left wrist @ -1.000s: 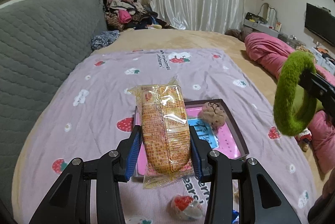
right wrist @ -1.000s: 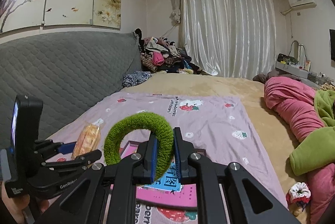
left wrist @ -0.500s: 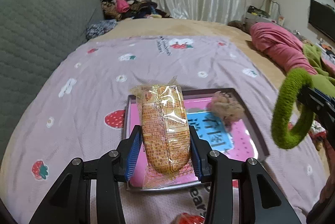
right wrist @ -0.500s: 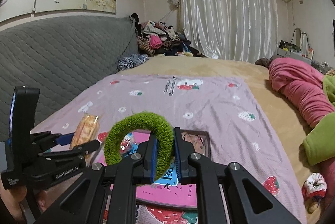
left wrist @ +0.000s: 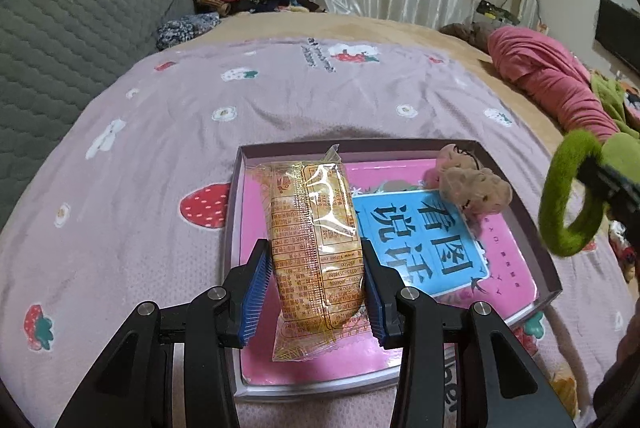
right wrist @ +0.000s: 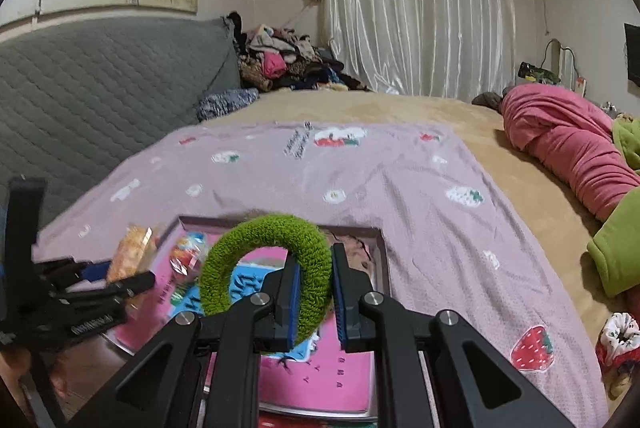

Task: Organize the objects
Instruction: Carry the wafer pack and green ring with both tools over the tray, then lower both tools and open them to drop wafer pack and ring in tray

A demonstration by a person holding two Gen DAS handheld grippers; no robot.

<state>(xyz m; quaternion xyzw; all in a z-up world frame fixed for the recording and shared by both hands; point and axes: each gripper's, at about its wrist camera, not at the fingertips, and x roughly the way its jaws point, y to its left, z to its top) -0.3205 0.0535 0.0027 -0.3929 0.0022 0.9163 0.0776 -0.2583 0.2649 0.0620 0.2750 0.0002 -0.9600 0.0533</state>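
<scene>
Step in hand: delivery of two items to the shallow box (left wrist: 516,188) lying on the lilac strawberry-print bedcover (left wrist: 240,100). The left tongs (left wrist: 316,284) are clenched on a wrapped snack packet (left wrist: 312,228), gripped across its lower half; the packet hangs over the left part of the box, above the pink lining. The right tongs (right wrist: 314,296) are clenched on a green fuzzy ring (right wrist: 264,260), pinched through its right side, held above the box and near its right wall. Already inside the box: a blue-and-pink booklet (left wrist: 424,240) and a small beige fluffy item (left wrist: 472,184) at the far right corner. A small shiny wrapped sweet (right wrist: 186,256) also shows there.

Judgement: placement not yet done. Next move calls for lowering each item to a bare part of the box floor, clear of the fluffy item, then releasing
</scene>
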